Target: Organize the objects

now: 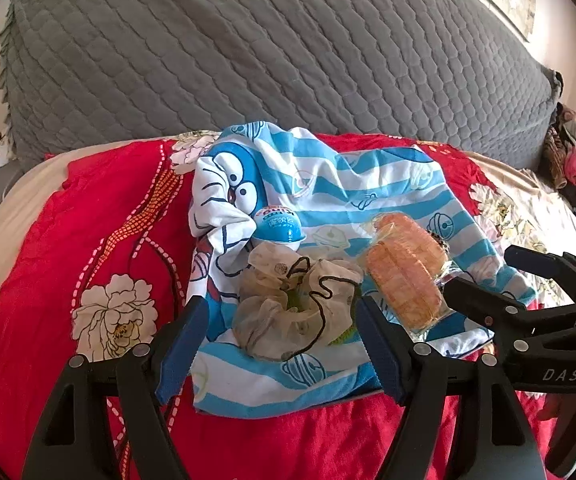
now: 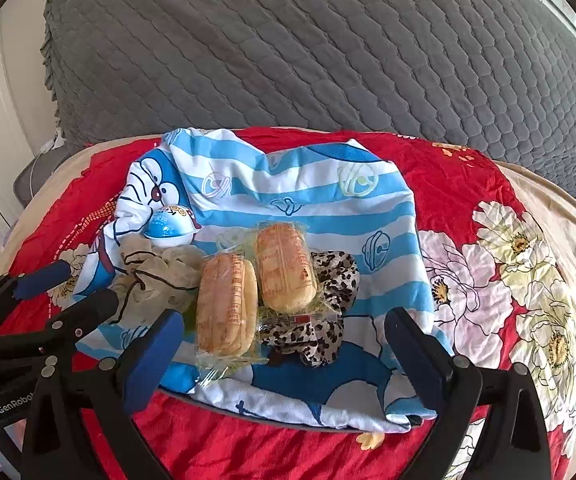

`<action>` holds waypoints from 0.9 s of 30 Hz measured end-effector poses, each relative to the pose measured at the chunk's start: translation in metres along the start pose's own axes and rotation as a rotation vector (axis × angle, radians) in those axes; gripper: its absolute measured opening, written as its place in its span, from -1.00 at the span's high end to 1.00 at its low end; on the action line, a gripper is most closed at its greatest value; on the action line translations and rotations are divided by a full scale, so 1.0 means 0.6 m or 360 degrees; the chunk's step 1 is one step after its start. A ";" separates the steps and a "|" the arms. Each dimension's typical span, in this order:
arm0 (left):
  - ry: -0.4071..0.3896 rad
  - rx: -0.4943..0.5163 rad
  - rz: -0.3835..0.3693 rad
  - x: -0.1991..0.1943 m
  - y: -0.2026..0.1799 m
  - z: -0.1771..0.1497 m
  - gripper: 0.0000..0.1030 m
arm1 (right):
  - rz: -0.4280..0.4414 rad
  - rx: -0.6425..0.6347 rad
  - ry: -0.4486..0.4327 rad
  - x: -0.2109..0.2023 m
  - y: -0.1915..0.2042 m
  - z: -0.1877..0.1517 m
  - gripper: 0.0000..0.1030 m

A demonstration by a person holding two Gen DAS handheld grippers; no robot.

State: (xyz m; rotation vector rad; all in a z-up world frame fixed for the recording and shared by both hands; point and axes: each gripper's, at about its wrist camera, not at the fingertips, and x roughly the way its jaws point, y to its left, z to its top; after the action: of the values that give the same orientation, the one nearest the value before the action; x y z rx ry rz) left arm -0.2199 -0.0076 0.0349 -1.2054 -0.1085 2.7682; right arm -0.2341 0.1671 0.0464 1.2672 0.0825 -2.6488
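Looks like the sorting hasn't really started yet: everything sits in a pile on the blue striped cartoon cloth (image 2: 308,200) in the middle of both frames, spread over a red floral bedspread (image 2: 468,184), with a grey quilted cover (image 2: 328,48) filling the top half.

Both grippers hang over the near edge of the cloth with nothing in them. The left gripper (image 1: 284,344) is spread wide at lower centre of the left wrist view, jaws either side of the cream drawstring pouch (image 1: 288,300) but not touching it. The right gripper (image 2: 284,344) is just as wide at the bottom of its own view, framing the two wrapped bread rolls (image 2: 228,308), which lie side by side and touching.

Best guess is the next move is a straight drop and close on the pouch or the nearer roll. The plastic wrap looks slippery, and the leopard-print fabric (image 2: 328,280) tucked under the right-hand roll could get dragged along. The little blue-lidded cup (image 2: 172,224) sits just behind the pouch, against a fold of cloth at centre left.
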 end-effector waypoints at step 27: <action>-0.0041 0.0004 0.0000 -0.062 -0.008 -0.020 -0.49 | 0.0008 -0.0014 -0.0028 -0.061 0.009 -0.022 -0.97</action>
State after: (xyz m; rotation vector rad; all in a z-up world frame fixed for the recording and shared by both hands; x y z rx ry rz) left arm -0.1857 -0.0078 0.0540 -1.1692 -0.1074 2.7835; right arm -0.2003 0.1695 0.0667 1.2394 0.0881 -2.6519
